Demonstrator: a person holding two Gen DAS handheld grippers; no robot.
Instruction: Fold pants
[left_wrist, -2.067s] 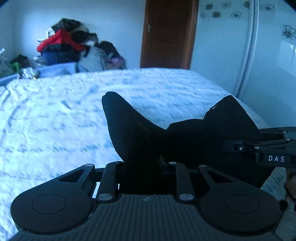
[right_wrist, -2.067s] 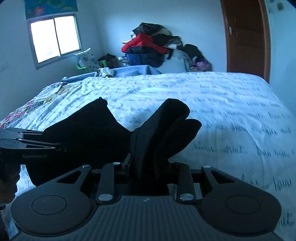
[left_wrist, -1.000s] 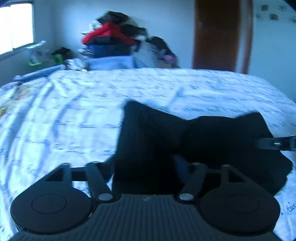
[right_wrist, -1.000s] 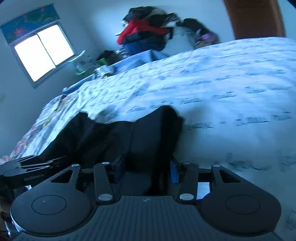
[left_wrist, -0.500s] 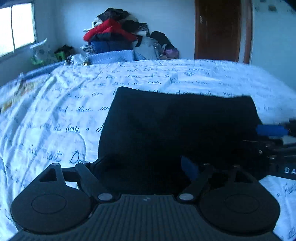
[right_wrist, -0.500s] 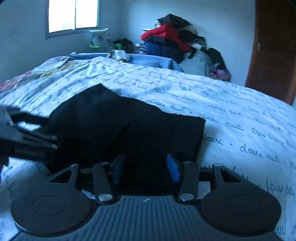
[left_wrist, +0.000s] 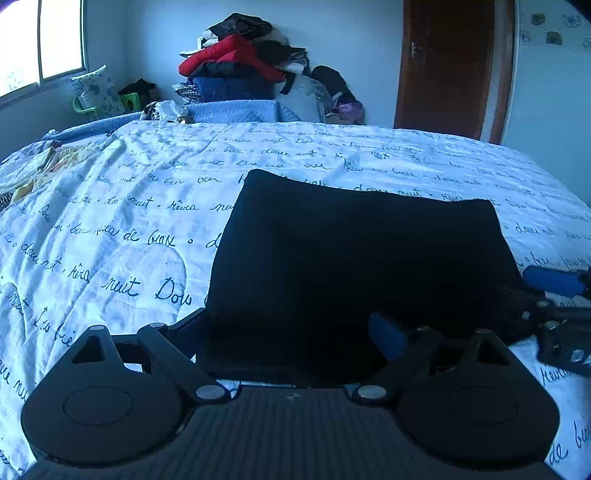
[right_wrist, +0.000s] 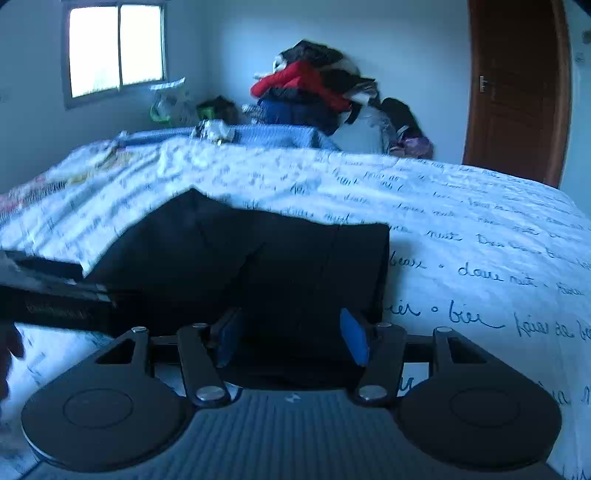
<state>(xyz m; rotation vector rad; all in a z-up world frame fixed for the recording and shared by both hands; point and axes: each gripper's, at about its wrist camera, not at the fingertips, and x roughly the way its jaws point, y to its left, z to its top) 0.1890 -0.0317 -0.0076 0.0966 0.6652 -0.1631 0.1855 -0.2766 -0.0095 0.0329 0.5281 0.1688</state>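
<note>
With jaws spread, both hand-held grippers — left hand-held gripper (left_wrist: 291, 332), right hand-held gripper (right_wrist: 291, 338) — low over folded black pants (left_wrist: 354, 258).

Left gripper (left_wrist: 295, 332) low, level, jaws spread wide. Right gripper (right_wrist: 291, 338) alongside to its right, jaws likewise apart.

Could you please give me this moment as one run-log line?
step: fold laid down | pants: folded, flat on bedspread | left claw: open, over near edge | right claw: open, over near edge
</note>
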